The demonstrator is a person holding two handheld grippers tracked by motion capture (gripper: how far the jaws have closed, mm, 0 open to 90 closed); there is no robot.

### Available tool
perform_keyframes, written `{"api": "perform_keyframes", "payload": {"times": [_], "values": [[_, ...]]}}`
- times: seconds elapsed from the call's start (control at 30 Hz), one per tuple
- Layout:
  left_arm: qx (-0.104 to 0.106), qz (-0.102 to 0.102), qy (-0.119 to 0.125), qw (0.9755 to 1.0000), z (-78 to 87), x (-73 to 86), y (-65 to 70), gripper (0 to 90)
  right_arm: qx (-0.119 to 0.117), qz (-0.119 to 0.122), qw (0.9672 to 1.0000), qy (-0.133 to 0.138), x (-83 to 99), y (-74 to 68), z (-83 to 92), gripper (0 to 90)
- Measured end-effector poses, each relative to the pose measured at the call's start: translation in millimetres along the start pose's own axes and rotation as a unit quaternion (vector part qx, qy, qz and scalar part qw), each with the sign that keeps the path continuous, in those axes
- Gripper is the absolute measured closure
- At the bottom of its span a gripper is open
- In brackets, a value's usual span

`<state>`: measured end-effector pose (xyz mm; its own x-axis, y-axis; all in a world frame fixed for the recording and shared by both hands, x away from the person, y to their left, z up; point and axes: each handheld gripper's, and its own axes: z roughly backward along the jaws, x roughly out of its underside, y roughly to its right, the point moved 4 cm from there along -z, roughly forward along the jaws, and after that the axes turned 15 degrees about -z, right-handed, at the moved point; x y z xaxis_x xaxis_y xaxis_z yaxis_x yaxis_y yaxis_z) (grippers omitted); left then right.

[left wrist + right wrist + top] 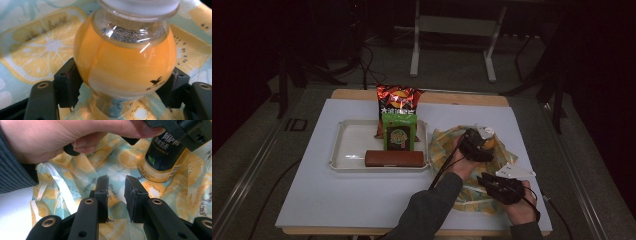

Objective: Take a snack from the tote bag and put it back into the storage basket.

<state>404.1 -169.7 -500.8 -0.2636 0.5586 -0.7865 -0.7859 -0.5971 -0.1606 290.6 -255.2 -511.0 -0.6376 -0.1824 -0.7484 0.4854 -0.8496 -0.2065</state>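
A round bottle of orange drink (125,62) with a white cap stands on a lemon-print cloth bag (446,146) at the table's right. My left gripper (121,86) is shut on it, a pad against each side of the bulge. From the right gripper view the same bottle (162,157) shows a dark label, its base rests on the bag (120,160), and a hand holds the left gripper over it. My right gripper (117,192) hovers over the bag's near edge, jaws a narrow gap apart with nothing between them. From above, the left gripper (482,141) is at the bottle (485,136) and the right gripper (486,180) is nearer the person.
A white tray (347,145) left of the bag holds a red chips bag (398,102), a green box (398,132) and a brown bar (394,158). A white ribbon handle (60,185) lies on the bag. Beyond the table stand a metal frame's legs (414,55).
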Motion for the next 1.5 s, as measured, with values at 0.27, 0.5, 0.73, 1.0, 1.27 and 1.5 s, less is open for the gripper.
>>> {"api": "perform_keyframes", "payload": {"times": [0.27,0.5,0.73,1.0,1.27,1.5], "values": [[-0.006,-0.006,-0.001,1.0000,0.7,-0.4,1.3,33.0,-0.001,0.000,1.0000,0.000,0.6,1.0,-0.1,73.0],[-0.006,-0.012,-0.008,0.9999,3.7,0.0,0.9,33.3,0.000,0.000,1.0000,-0.001,1.2,2.7,0.2,73.0],[-0.006,-0.015,-0.006,0.9999,12.4,0.0,-2.3,33.4,0.001,-0.005,1.0000,0.002,1.3,4.6,1.1,73.1],[-0.003,-0.021,-0.004,0.9998,26.3,-1.4,-4.2,33.4,0.003,-0.003,1.0000,0.000,2.2,5.5,0.2,73.1],[0.006,-0.035,0.002,0.9994,42.3,-3.2,-1.2,33.3,0.005,-0.003,1.0000,0.003,2.2,6.9,1.1,73.2],[0.017,-0.034,0.015,0.9992,58.5,-6.0,0.3,33.4,0.007,-0.006,0.9999,0.004,2.3,7.9,1.8,73.3]]}}
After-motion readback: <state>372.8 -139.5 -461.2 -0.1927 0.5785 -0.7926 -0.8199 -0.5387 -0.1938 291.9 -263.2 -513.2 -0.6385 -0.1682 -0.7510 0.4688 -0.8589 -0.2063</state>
